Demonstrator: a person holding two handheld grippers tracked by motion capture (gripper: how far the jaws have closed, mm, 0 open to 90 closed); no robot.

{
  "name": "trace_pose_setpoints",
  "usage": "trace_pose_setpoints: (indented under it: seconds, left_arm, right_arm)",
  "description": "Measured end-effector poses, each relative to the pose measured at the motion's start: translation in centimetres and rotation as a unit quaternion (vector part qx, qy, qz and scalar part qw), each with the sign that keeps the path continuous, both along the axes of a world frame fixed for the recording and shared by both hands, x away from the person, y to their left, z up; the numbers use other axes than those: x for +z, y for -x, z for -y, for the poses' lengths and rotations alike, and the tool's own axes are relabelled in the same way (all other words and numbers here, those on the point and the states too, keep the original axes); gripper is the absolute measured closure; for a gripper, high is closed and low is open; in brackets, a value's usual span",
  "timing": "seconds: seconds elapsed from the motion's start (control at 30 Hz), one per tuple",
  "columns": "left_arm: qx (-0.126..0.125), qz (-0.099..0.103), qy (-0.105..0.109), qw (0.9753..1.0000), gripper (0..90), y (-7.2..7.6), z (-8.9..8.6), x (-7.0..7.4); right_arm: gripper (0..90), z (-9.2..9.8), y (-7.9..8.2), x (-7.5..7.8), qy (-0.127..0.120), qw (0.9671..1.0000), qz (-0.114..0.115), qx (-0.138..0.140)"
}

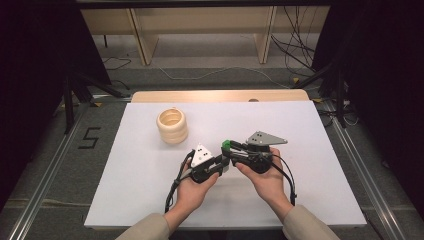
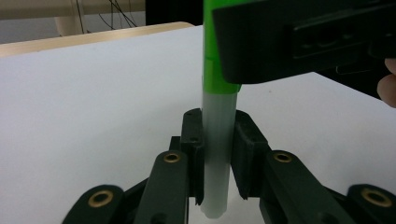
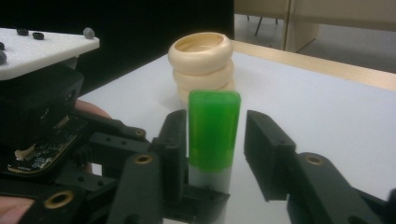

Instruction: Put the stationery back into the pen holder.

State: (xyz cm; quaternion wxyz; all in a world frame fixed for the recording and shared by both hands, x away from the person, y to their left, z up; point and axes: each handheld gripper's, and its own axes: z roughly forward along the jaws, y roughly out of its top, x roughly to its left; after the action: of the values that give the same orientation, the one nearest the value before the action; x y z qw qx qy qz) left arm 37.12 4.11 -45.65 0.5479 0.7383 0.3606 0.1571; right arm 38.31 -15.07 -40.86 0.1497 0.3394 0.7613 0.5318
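- Left gripper (image 1: 223,165), in the person's left hand (image 1: 192,187), is clamped on the frosted white body of a marker (image 2: 217,154); in the left gripper view the body stands upright between the two pads, its lower end poking out below them.
- Marker's green cap (image 3: 214,128) sits between the jaws of the right gripper (image 1: 229,150). In the right gripper view one jaw touches the cap, the other stands clear of it with a visible gap: moderately wide, not closed on it.
- Marker is held above the white worktop (image 1: 300,130), near its middle, between the two grippers.
- Stack of cream rings (image 1: 172,125) stands on the worktop, well apart to the far left.
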Motion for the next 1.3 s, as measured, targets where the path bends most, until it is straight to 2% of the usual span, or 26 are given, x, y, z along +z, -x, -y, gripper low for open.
trace_pose_setpoints:
  seconds: [0.37,0.47,0.7,0.8,1.1,1.17,1.3]
  left_arm:
    - [0.013,0.008,-0.002,0.9999,77.0,-0.5,-1.1,0.2]
    - [0.018,0.012,-0.005,0.9997,76.9,-0.6,-1.4,0.3]
    - [0.032,0.017,-0.009,0.9993,77.0,-1.0,-2.4,0.3]
    - [0.037,0.017,-0.011,0.9991,77.0,-1.1,-3.0,0.5]
    - [0.056,0.018,-0.011,0.9982,76.9,-1.6,-4.8,0.8]
    - [0.059,0.019,-0.012,0.9980,76.9,-1.7,-5.1,0.9]
    - [0.066,0.023,-0.011,0.9975,76.9,-1.8,-5.6,1.2]
  right_arm:
    - [30.7,0.7,-0.1,0.4,-0.009,0.9998,0.001,-0.017]
    - [27.0,1.0,-0.1,0.5,-0.016,0.9997,0.003,-0.018]
    - [25.0,1.5,0.0,0.6,-0.014,0.9997,0.009,-0.018]
    - [24.7,1.9,0.0,0.4,-0.005,0.9998,0.009,-0.018]
    - [23.9,3.4,-0.1,-0.5,0.020,0.9994,-0.018,-0.020]
    - [23.3,3.7,-0.1,-0.6,0.034,0.9990,-0.020,-0.019]
    - [23.0,4.4,0.0,-1.0,0.045,0.9985,-0.026,-0.020]
